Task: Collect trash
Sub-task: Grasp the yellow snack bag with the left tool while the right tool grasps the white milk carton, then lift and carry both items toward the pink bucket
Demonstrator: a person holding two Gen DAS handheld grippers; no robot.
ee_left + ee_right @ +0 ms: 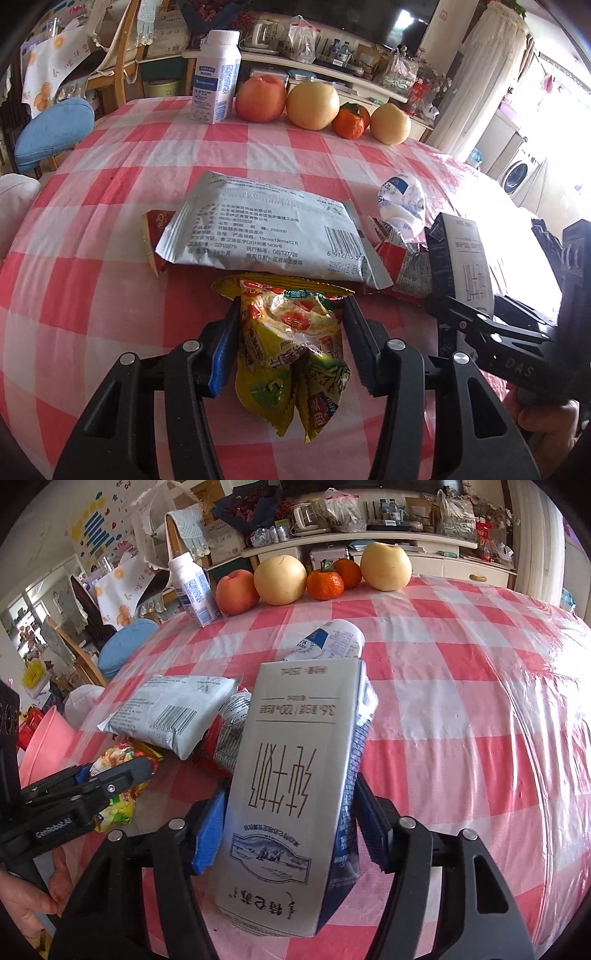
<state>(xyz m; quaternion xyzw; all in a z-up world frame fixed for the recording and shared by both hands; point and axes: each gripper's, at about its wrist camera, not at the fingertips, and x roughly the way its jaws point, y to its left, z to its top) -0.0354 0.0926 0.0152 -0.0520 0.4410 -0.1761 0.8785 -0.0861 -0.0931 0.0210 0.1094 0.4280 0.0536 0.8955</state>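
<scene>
Left gripper [290, 321] clamped on yellow snack wrapper [291, 354], just in front of silver wipes pack [266, 232]. Right gripper [290, 805] clamped on milk carton [291, 790], right of pack. Squeeze firmly, lift straight, avoid dragging neighbouring red wrapper [402, 254].

My left gripper [290, 314] clamps the yellow snack wrapper [291, 350] on the checked tablecloth [110, 221]. At twelve o'clock lies the silver pouch [266, 229]; at three o'clock my right gripper [461, 314] holds the milk carton [467, 258].
</scene>
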